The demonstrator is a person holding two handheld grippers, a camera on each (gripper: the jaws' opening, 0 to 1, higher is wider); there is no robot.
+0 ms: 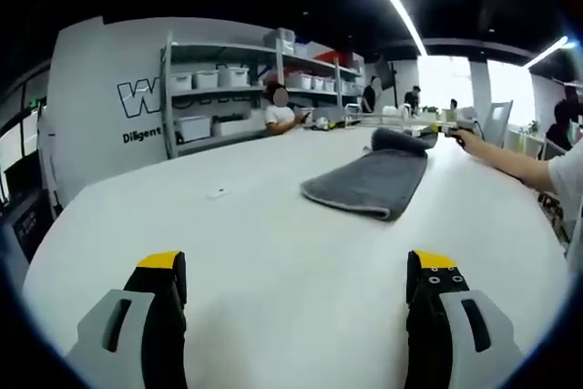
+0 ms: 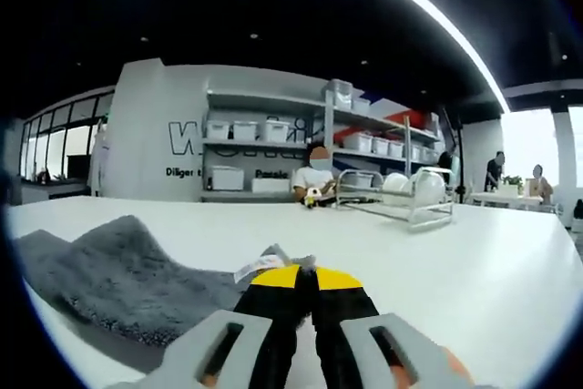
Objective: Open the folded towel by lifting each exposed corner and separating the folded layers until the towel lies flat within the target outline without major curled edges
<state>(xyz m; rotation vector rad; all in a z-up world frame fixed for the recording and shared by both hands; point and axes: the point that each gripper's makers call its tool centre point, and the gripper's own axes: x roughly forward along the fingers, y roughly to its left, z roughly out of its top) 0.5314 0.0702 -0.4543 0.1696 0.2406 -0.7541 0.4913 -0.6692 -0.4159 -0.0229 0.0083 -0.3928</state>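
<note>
A grey folded towel [image 1: 369,179] lies on the white table [image 1: 228,243], its far end raised in a hump. My left gripper [image 1: 298,269] hovers open over bare table, well short of the towel's near edge. At that raised far end is my right gripper [image 1: 444,130], held by a person's arm [image 1: 515,163]. In the right gripper view the towel [image 2: 118,280] spreads to the left, and my right gripper [image 2: 305,276] is shut on its corner, where a white label [image 2: 258,268] sticks out beside the yellow tips.
A wire dish rack [image 2: 393,195] with white bowls stands on the table beyond the right gripper. A seated person [image 2: 316,179] is at the far edge. Shelves with white bins [image 1: 219,88] line the back wall. A small white scrap [image 1: 219,192] lies on the table.
</note>
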